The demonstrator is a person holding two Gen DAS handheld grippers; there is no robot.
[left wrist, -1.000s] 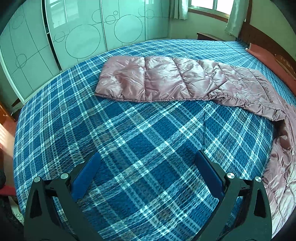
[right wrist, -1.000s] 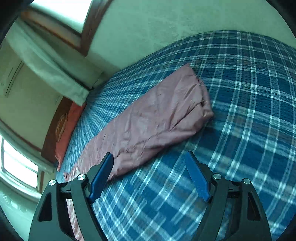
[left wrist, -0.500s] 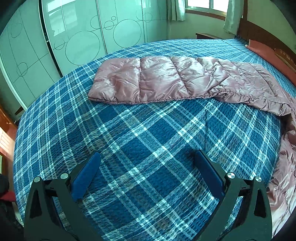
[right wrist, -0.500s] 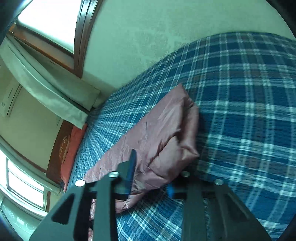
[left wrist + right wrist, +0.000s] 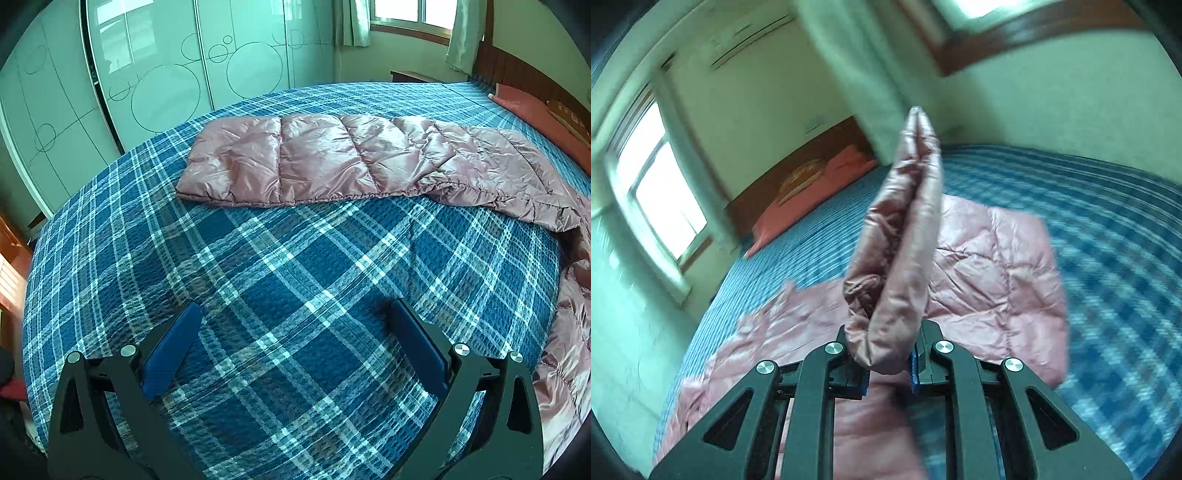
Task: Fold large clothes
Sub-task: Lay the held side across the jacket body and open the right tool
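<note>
A pink quilted down jacket [image 5: 332, 158] lies stretched across the far half of the blue plaid bed, with more of it bunched at the right edge [image 5: 565, 350]. My left gripper [image 5: 295, 347] is open and empty, hovering over bare bedspread well short of the jacket. My right gripper [image 5: 888, 369] is shut on a folded end of the jacket [image 5: 901, 266], which stands up from the jaws above the rest of the jacket [image 5: 990, 273] lying on the bed. The right wrist view is blurred by motion.
The blue plaid bedspread [image 5: 258, 280] covers the whole bed. Sliding wardrobe doors [image 5: 166, 74] stand beyond its far left side. A wooden headboard and red pillow [image 5: 532, 107] are at the far right. Windows with curtains [image 5: 661, 188] line the walls.
My right gripper closed on the jacket's end and lifted it off the bed, swinging the view around. My left gripper drifted slightly, staying open.
</note>
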